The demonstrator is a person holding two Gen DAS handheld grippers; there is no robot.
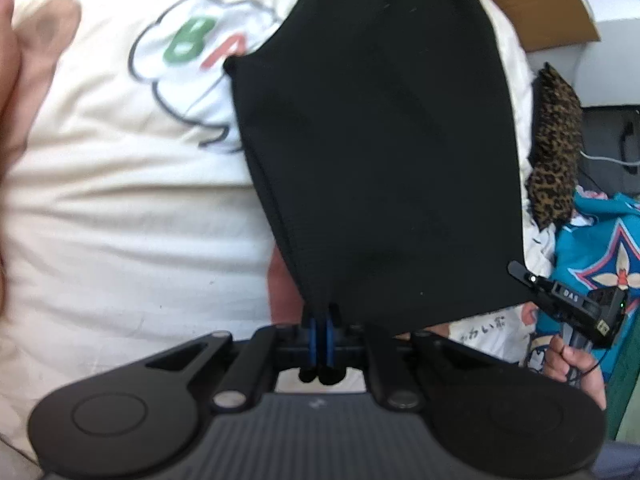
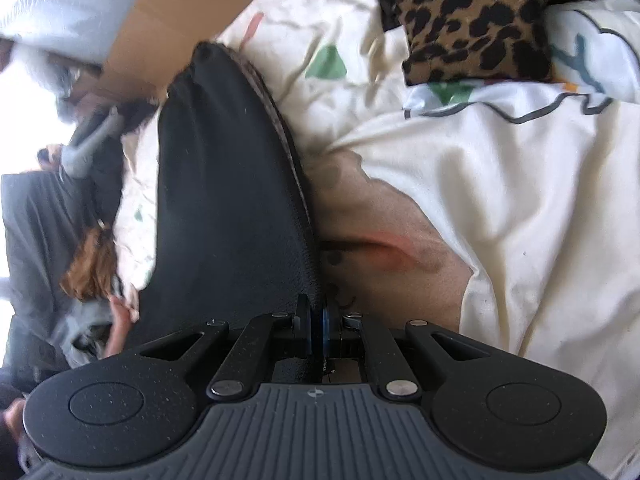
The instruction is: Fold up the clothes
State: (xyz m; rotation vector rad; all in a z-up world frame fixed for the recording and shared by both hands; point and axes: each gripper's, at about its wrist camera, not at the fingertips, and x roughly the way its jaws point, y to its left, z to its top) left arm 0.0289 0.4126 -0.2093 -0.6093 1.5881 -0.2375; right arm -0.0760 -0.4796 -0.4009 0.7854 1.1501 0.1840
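A cream printed bedsheet (image 1: 120, 208) covers the surface, a cardboard box (image 1: 532, 4) seemingly behind it.

Both grippers (image 1: 320, 322) (image 2: 316, 320) clamped tight, angled downward.

The cloth (image 1: 380, 140) I hold is black. My bed sheet (image 1: 120, 208) is cream with green and red letters. A leopard-spot cloth (image 2: 472, 20) is brown and black.
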